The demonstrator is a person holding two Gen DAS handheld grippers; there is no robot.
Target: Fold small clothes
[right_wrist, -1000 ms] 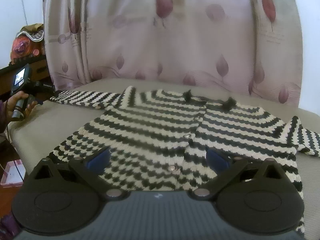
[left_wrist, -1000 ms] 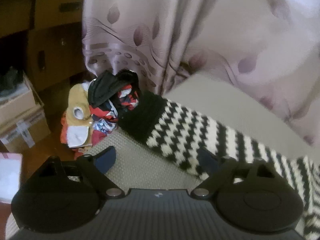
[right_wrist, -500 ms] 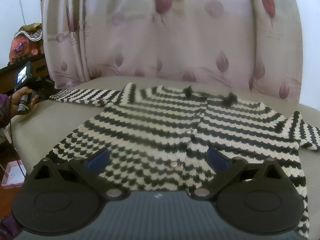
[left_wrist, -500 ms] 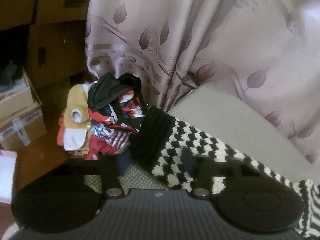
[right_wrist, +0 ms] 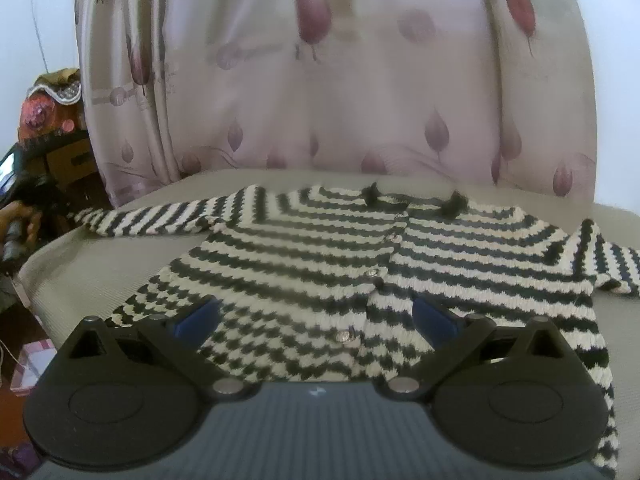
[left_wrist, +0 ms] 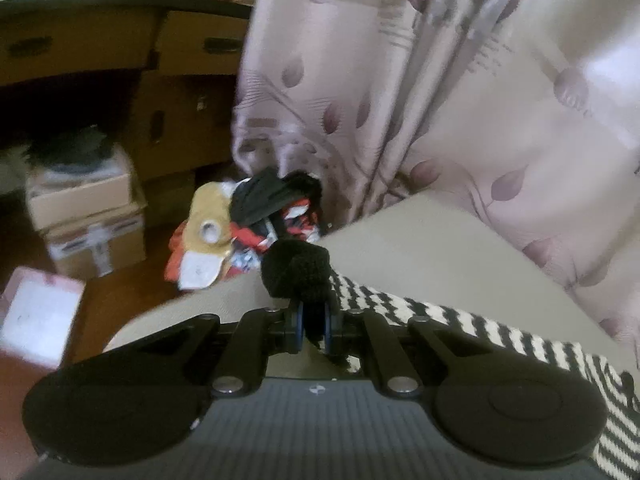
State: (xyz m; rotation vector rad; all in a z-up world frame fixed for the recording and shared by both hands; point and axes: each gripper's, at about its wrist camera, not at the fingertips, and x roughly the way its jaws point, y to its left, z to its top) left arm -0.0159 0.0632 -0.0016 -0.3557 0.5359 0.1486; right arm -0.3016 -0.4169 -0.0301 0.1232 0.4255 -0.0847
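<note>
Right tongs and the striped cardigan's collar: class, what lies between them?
In the right wrist view, only the striped cardigan's own buttoned front lies between the open right tongs and the collar; nothing else rests there.

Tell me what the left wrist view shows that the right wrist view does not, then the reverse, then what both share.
Only the left wrist view: the left gripper closing on the sweater's black cuff, a pile of clothes and cardboard boxes on the floor. Only the right wrist view: the sweater's whole buttoned front spread flat, and the right gripper open above its hem. Both: the striped sleeve, the beige cushion and the curtain.
</note>
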